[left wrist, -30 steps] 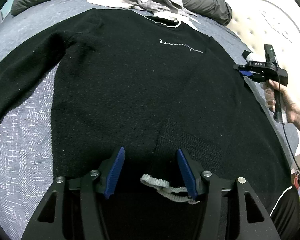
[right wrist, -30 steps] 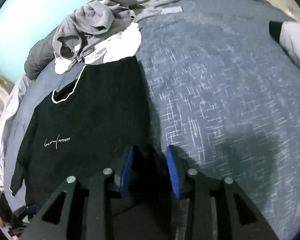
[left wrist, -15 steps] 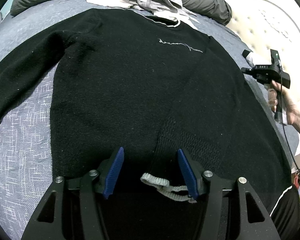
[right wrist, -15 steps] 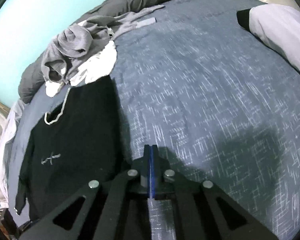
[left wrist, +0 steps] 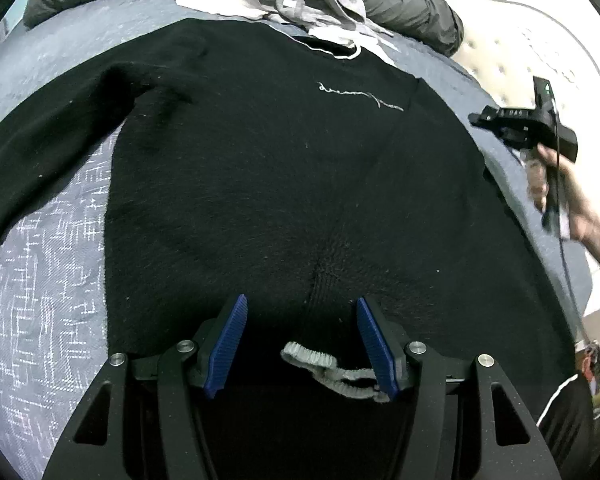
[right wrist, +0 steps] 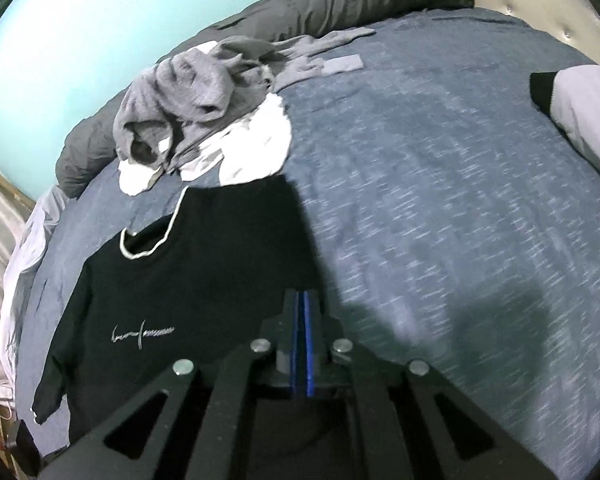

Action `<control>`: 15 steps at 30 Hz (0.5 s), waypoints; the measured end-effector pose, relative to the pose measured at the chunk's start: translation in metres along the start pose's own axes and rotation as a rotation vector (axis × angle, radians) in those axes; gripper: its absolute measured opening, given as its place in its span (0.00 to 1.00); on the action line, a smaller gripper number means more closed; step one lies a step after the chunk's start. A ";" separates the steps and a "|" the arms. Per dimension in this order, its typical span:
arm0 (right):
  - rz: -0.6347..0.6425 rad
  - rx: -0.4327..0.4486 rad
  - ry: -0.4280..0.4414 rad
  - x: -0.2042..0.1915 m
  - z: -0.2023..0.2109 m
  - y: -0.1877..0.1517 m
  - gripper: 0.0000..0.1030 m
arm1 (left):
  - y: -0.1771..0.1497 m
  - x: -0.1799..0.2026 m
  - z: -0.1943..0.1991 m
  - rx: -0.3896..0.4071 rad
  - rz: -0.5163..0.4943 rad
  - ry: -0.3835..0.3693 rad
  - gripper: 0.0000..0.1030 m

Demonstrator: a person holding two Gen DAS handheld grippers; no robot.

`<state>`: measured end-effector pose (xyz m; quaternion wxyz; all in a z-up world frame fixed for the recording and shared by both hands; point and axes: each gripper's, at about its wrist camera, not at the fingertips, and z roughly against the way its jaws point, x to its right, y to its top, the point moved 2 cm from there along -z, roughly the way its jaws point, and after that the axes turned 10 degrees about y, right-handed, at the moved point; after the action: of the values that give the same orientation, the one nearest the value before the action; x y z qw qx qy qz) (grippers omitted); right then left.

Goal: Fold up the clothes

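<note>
Right gripper lifted off the sweater's edge with its jaws just closed, pressed together on nothing. Left gripper sat spread over the folded-in sleeve's cuff. Sweater lay flat on the bed; soft, floppy knit, probably best pinched at hem or shoulder.

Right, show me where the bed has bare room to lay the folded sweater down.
The widest bare stretch of blue bedspread lies right of the black sweater, running to the white pillow and up to the dark grey duvet roll. A narrower strip shows under the outstretched sleeve. It is crowded at the collar, where the grey and white clothes pile sits.
</note>
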<state>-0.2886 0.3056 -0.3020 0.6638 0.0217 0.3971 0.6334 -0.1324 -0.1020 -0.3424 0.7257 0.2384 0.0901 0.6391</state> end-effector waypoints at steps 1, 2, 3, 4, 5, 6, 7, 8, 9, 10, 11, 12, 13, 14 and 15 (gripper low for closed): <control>0.006 -0.004 0.010 -0.007 -0.001 -0.006 0.03 | 0.000 0.000 0.001 0.000 0.000 0.001 0.59; 0.013 -0.007 0.025 -0.016 -0.002 -0.013 0.03 | -0.001 -0.001 0.004 0.003 -0.003 0.008 0.59; 0.019 -0.010 0.041 -0.024 -0.001 -0.020 0.03 | -0.002 -0.002 0.005 0.002 -0.005 0.015 0.59; 0.024 -0.013 0.058 -0.032 -0.001 -0.027 0.03 | -0.003 -0.002 0.006 0.001 -0.007 0.022 0.59; 0.028 -0.017 0.074 -0.040 0.000 -0.033 0.03 | -0.005 -0.004 0.008 0.000 -0.009 0.032 0.59; 0.028 -0.021 0.099 -0.049 0.001 -0.041 0.03 | -0.006 -0.005 0.009 0.002 -0.011 0.041 0.59; 0.026 -0.026 0.128 -0.058 0.003 -0.050 0.03 | -0.007 -0.007 0.011 0.004 -0.013 0.050 0.59; 0.028 -0.034 0.148 -0.067 0.004 -0.058 0.05 | -0.009 -0.009 0.013 0.006 -0.011 0.058 0.59; 0.034 -0.044 0.162 -0.075 0.006 -0.065 0.06 | -0.010 -0.011 0.016 0.008 -0.008 0.067 0.59; 0.047 -0.049 0.177 -0.084 0.009 -0.075 0.08 | -0.012 -0.013 0.018 0.011 -0.006 0.075 0.59; 0.064 -0.053 0.192 -0.094 0.013 -0.085 0.10 | -0.013 -0.015 0.020 0.013 -0.004 0.084 0.59; 0.075 -0.054 0.202 -0.101 0.017 -0.093 0.10 | -0.014 -0.017 0.023 0.017 0.000 0.087 0.59; 0.077 -0.060 0.217 -0.107 0.020 -0.101 0.11 | -0.015 -0.019 0.024 0.019 0.004 0.092 0.59; 0.074 -0.069 0.237 -0.114 0.022 -0.112 0.14 | -0.016 -0.023 0.026 0.022 0.013 0.094 0.59; 0.072 -0.078 0.257 -0.120 0.025 -0.122 0.16 | -0.017 -0.025 0.028 0.024 0.020 0.099 0.59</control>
<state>-0.1602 0.1907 -0.2898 0.5845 -0.0711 0.4531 0.6693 -0.1096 -0.1341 -0.3299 0.7109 0.2160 0.1311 0.6564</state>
